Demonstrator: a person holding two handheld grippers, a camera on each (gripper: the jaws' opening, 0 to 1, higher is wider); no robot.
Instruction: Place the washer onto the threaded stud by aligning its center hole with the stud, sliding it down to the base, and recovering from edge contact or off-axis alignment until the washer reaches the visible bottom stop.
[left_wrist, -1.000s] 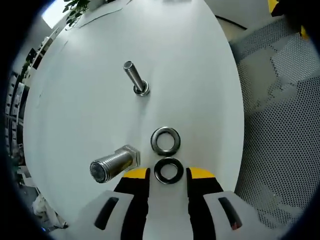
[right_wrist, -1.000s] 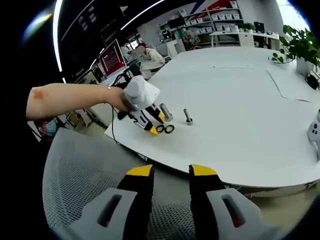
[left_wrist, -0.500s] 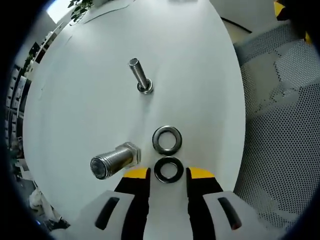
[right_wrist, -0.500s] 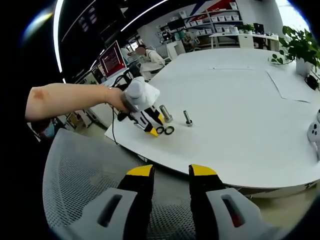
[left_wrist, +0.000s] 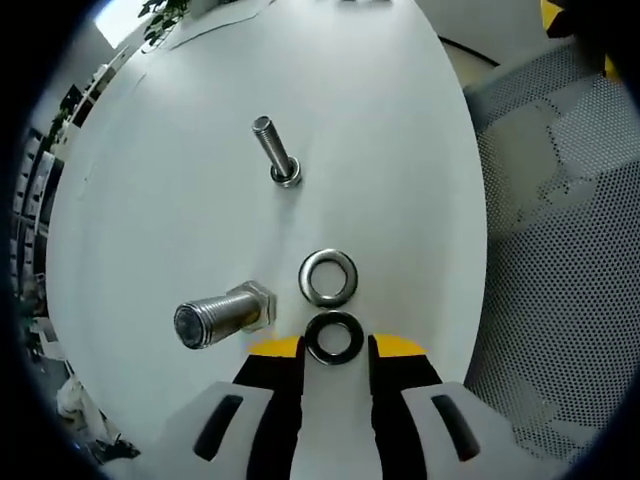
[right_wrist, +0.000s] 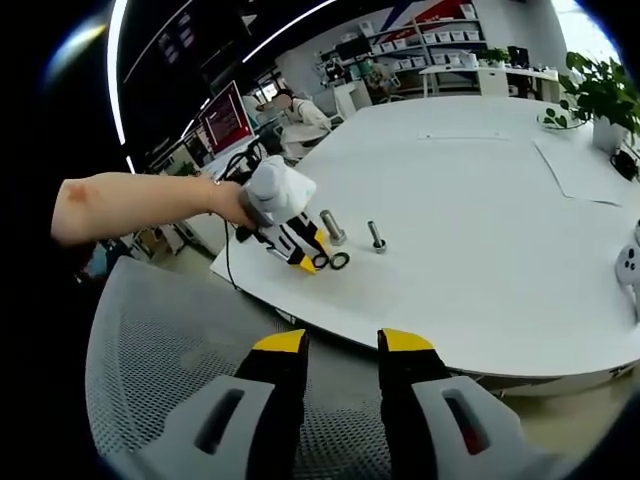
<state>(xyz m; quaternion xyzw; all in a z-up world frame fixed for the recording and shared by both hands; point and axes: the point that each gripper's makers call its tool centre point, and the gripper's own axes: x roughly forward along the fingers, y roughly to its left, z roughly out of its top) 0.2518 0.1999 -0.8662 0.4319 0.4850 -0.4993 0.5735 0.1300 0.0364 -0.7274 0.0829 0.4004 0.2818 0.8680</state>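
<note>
A: Left gripper view first — where is the washer?
B: The dark washer (left_wrist: 334, 338) lies flat on the white table (left_wrist: 180, 200), between the spread yellow tips of the left gripper (left_wrist: 334, 347), not pinched. A silver washer (left_wrist: 329, 277) sits just at 12 o'clock of it; the large stud (left_wrist: 222, 315) at 9, the slim stud (left_wrist: 273, 157) well toward 12.
A: Right gripper view?
B: The right gripper (right_wrist: 340, 345) hangs parted and empty over a mesh chair (right_wrist: 150, 330); the parts lie at 11 o'clock
</note>
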